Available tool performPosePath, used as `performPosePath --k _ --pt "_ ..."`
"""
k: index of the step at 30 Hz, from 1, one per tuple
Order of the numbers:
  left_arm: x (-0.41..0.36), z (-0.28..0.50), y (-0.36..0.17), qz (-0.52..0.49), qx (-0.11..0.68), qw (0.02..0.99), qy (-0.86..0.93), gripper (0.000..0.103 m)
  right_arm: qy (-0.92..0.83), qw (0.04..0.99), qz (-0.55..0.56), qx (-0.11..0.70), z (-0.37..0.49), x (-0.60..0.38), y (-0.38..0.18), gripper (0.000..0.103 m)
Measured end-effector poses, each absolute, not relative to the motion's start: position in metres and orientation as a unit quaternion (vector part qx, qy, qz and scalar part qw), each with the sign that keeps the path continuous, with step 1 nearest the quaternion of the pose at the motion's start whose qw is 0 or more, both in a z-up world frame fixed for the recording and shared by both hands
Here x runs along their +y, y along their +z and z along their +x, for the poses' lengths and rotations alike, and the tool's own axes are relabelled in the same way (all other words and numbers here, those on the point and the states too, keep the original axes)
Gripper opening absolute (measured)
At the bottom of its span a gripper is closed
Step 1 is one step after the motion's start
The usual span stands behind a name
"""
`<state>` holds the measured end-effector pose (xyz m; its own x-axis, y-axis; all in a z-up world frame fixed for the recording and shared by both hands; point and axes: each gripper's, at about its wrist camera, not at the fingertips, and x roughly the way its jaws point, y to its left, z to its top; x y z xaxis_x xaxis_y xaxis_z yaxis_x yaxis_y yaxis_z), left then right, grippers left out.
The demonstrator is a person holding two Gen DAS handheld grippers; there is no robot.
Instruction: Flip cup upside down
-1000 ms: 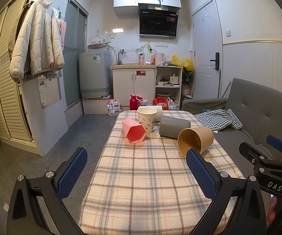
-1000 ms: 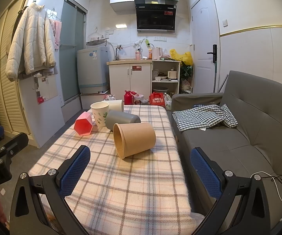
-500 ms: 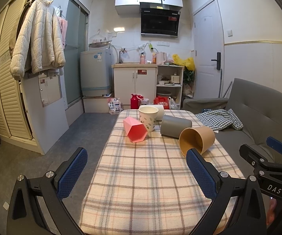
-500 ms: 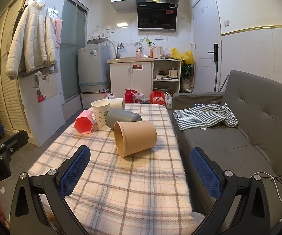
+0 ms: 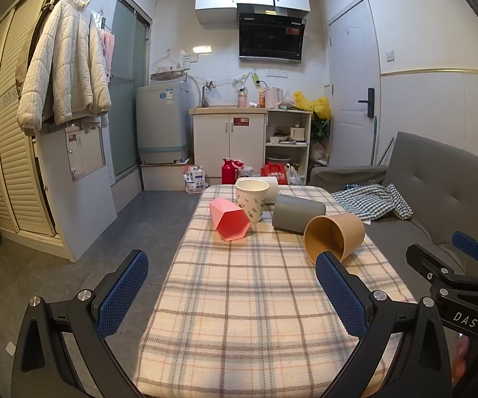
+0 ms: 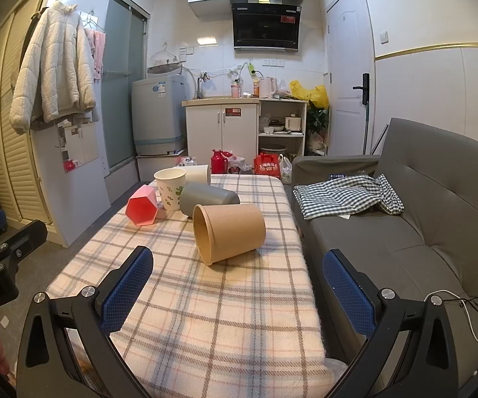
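A tan paper cup [image 5: 335,237] [image 6: 229,232] lies on its side on the plaid table, mouth toward me. Behind it lie a grey cup [image 5: 297,213] [image 6: 206,199] and a pink hexagonal cup [image 5: 229,219] [image 6: 142,206], both on their sides. A floral paper cup [image 5: 251,199] [image 6: 170,188] stands upright, with a white cup [image 5: 273,188] [image 6: 199,174] lying behind it. My left gripper [image 5: 232,290] is open and empty over the near table. My right gripper [image 6: 235,287] is open and empty, just short of the tan cup.
The table's plaid cloth [image 5: 239,315] [image 6: 206,315] ends at the near edge. A grey sofa [image 6: 404,232] with a checked cloth [image 6: 345,194] lies right of the table. Bare floor [image 5: 139,232] is on the left. Kitchen cabinets [image 5: 229,146] stand at the back.
Both grippers have moved slightly forward toward the cups, which look a little larger. No cup has moved. Both grippers stay open.
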<state>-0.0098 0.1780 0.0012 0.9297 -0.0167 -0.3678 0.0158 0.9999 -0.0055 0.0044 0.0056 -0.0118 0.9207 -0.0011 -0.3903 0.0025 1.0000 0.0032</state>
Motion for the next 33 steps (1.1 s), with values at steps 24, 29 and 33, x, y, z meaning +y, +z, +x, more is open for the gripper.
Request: performPosePath --k 24,29,33 --pt "0.180 -0.006 -0.001 0.000 0.190 0.982 -0.008 0.103 -0.001 0.979 0.002 0.202 0.005 0.006 -0.014 0.103" --pt "0.179 -0.006 0.000 0.000 0.190 0.982 -0.008 0.103 -0.001 0.979 0.002 0.202 0.005 0.006 -0.013 0.103" --pt "0.186 -0.002 -0.009 -0.003 0.194 0.981 -0.007 0.103 0.001 0.979 0.001 0.204 0.006 0.005 -0.015 0.103"
